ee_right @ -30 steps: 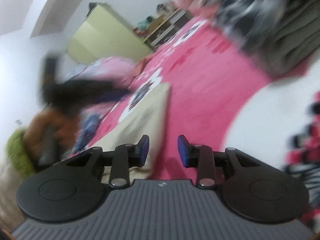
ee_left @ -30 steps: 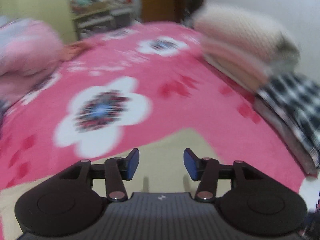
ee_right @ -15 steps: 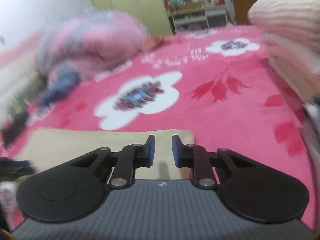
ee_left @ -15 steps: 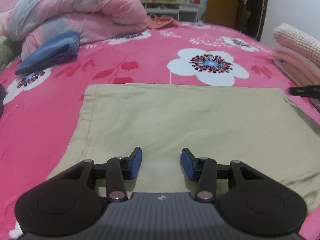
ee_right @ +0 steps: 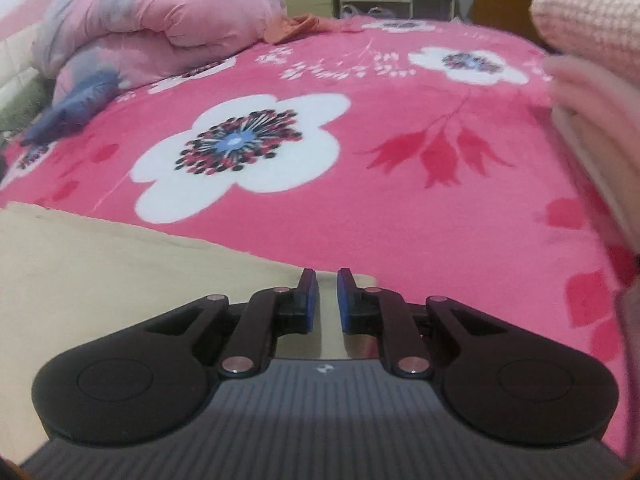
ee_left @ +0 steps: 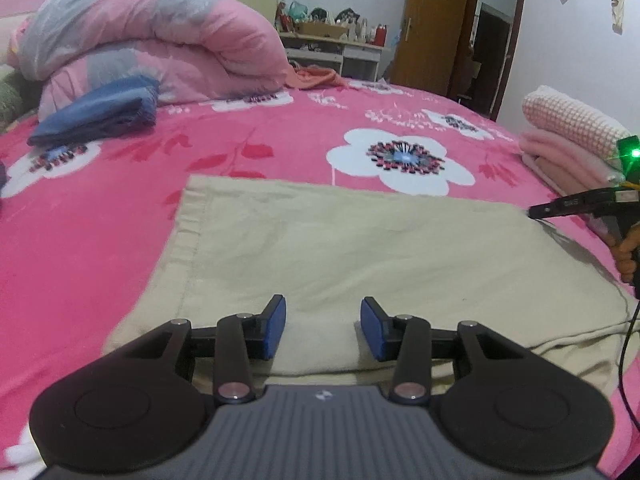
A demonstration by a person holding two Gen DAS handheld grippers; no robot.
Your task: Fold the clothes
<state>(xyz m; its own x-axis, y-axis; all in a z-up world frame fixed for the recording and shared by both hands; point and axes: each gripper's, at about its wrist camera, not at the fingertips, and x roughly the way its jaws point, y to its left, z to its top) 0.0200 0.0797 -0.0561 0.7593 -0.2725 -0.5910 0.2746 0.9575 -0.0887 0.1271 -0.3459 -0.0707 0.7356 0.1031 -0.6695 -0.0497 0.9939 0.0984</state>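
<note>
Both grippers tilt down over the beige garment (ee_left: 360, 248), spread flat on the pink floral blanket (ee_left: 280, 140). The left gripper (ee_left: 323, 328) has its jaws apart, empty; the right gripper (ee_right: 328, 296), at the garment's corner, is closing, nothing visibly pinched. Only the left view shows a hand (ee_left: 626, 246) (at 3 o'clock). A rolled quilt (ee_right: 160, 20) lies at 11 o'clock.

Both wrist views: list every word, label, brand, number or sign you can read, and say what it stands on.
No text can be read for certain.
Small white emblem on the grey body behind the left gripper: a mark, no letters.
The same emblem behind the right gripper: no letters.
Pale lettering on the right gripper's finger in the left wrist view: too small and blurred.
Bottles and bags on the white shelf: labels too small.
</note>
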